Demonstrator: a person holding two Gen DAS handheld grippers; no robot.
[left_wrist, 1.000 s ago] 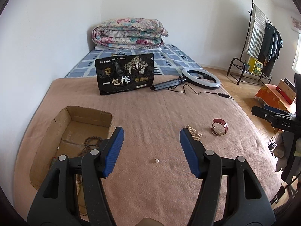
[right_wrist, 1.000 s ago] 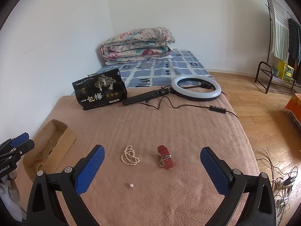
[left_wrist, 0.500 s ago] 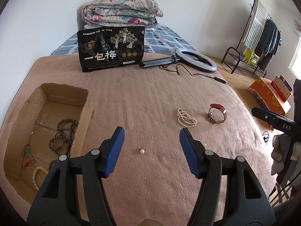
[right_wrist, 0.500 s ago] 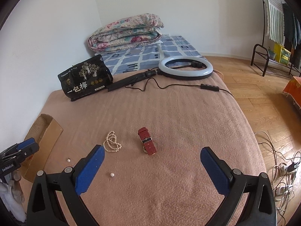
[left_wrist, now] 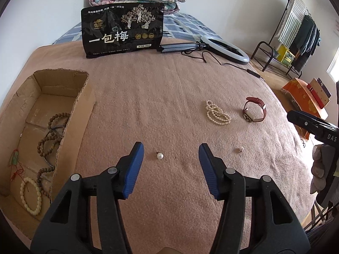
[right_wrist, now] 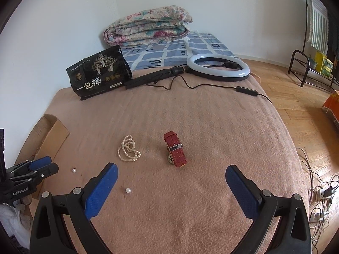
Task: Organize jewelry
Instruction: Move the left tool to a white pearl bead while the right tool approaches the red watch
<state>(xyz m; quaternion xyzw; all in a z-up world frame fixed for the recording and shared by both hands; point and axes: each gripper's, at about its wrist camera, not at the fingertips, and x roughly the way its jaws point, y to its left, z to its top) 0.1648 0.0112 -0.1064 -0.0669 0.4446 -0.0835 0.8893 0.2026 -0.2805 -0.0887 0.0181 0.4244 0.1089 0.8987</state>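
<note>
The left gripper (left_wrist: 171, 148) hangs over the pink blanket (left_wrist: 169, 89) on the bed with its jaws closing but nothing yet pinched: the near pearl earring (left_wrist: 159, 155) lies loose on the fabric between the blue pads, toward the left one. The right gripper (right_wrist: 171, 177) stands wide open and empty above the blanket, the red-strapped watch (right_wrist: 175, 152) just ahead at its twelve o'clock and the second pearl earring (right_wrist: 128, 190) beside its left pad at about nine o'clock. The pearl bracelet (left_wrist: 217, 114) sits coiled at the left gripper's one o'clock, and the cardboard box (left_wrist: 84, 97), already holding wooden bead strands and a pale bead bracelet, lies at ten o'clock. The main risk, as I judge it, is the earring itself: it is tiny, round and resting on a soft nap, so pads closing off-centre could nudge it sideways, roll it, or press it into the blanket without catching it. Its short post also offers little to hold, and a pinch on the smooth pearl could squirt it out and send it off the bed. A second hazard is snagging the blanket between the pads and dragging nearby pieces. With both grippers low and near each other, a careless reach could also knock the second earring away.
</note>
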